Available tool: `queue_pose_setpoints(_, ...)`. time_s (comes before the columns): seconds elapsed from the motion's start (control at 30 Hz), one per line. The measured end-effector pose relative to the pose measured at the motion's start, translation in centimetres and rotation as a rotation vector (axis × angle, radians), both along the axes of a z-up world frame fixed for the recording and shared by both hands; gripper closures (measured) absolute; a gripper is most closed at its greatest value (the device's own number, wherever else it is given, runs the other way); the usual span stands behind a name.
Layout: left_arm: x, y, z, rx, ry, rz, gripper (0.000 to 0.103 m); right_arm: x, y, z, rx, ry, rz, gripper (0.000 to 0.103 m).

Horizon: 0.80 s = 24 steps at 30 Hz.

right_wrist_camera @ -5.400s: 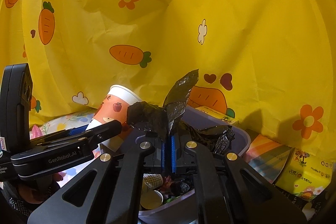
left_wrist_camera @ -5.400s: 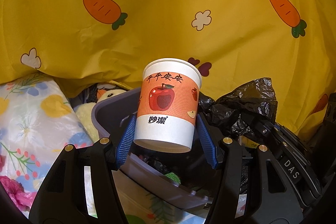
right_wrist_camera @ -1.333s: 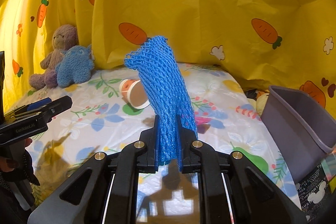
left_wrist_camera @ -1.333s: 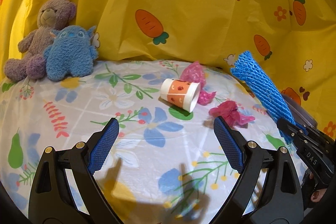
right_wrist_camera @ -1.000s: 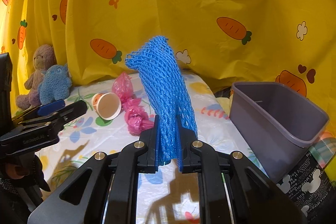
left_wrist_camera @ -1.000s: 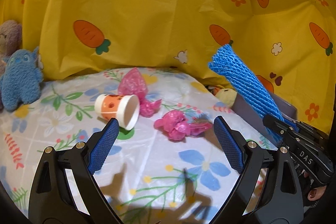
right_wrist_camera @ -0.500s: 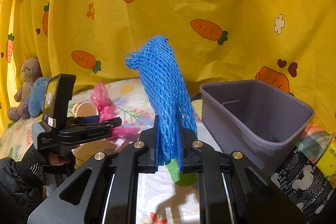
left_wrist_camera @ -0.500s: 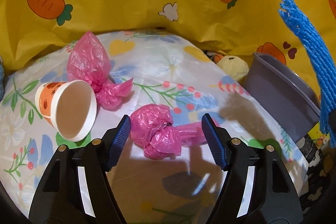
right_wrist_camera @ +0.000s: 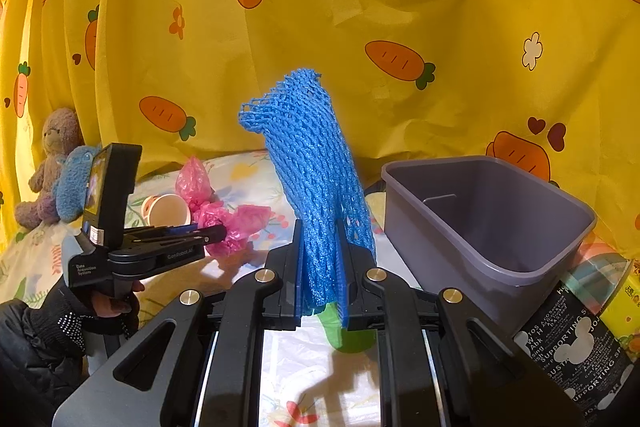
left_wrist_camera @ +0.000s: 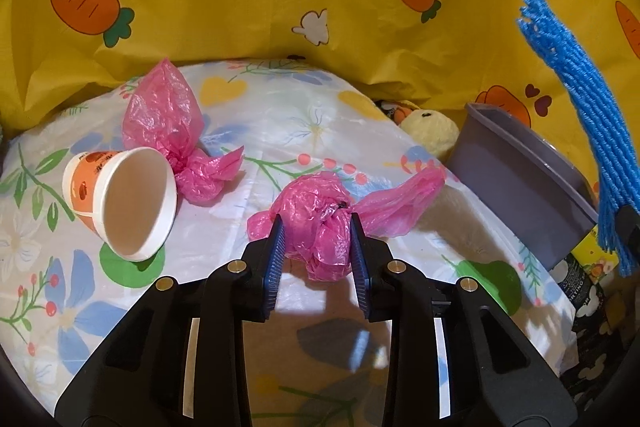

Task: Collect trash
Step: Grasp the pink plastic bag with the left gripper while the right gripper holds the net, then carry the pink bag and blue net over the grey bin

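Observation:
A crumpled pink plastic bag [left_wrist_camera: 316,211] lies on the floral sheet [left_wrist_camera: 304,123]. My left gripper [left_wrist_camera: 316,231] has its jaws closing on the bag, and both blue pads touch its sides. A second pink bag [left_wrist_camera: 168,115] and a tipped paper cup [left_wrist_camera: 120,203] lie to the left of it. My right gripper [right_wrist_camera: 318,267] is shut on a blue foam net sleeve [right_wrist_camera: 316,187], which stands up from the jaws. The grey bin [right_wrist_camera: 500,219] sits just right of the net, and what shows of its inside is bare.
A yellow carrot-print curtain [right_wrist_camera: 360,7] closes off the back. Two plush toys [right_wrist_camera: 60,167] sit at the far left and a yellow plush [left_wrist_camera: 432,131] lies behind the bin. A black printed package [right_wrist_camera: 572,347] leans beside the bin. A gloved hand [right_wrist_camera: 100,307] holds the left gripper.
My left gripper has dropped forward over the crumpled pink bag and its jaws have narrowed from wide apart to touching it. The right gripper still holds the net and has swung toward the bin.

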State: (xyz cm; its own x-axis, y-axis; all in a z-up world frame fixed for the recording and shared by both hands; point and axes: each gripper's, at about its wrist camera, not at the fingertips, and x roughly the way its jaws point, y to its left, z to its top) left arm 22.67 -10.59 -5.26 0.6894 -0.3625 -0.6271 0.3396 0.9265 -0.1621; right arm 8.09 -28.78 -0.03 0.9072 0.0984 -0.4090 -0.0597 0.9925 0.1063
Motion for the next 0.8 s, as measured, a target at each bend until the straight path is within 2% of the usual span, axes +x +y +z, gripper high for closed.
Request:
queue_pose_setpoints(0.2,-4.2,0.2,4.5,-0.004,-0.140,-0.005,0.073,-1.0,0.1,1.1,-0.008,-0.027,0.003,0.089)
queue_pose_setpoints(0.33,-6.3,0.1,7.0,-0.023,-0.203,-0.006,0.073,-1.7,0.2,1.9,-0.010,-0.045,0.004,0.089)
queue_pose_setpoints(0.57,-8.8,-1.1,10.0,-0.034,-0.277,-0.035,0.073,-2.9,-0.3,3.1,-0.011,-0.074,-0.014,0.089)
queue_pose_setpoints(0.8,-9.4,-4.0,12.0,-0.034,-0.317,-0.089,0.073,-3.6,-1.9,4.4,-0.017,-0.107,-0.061,0.089)
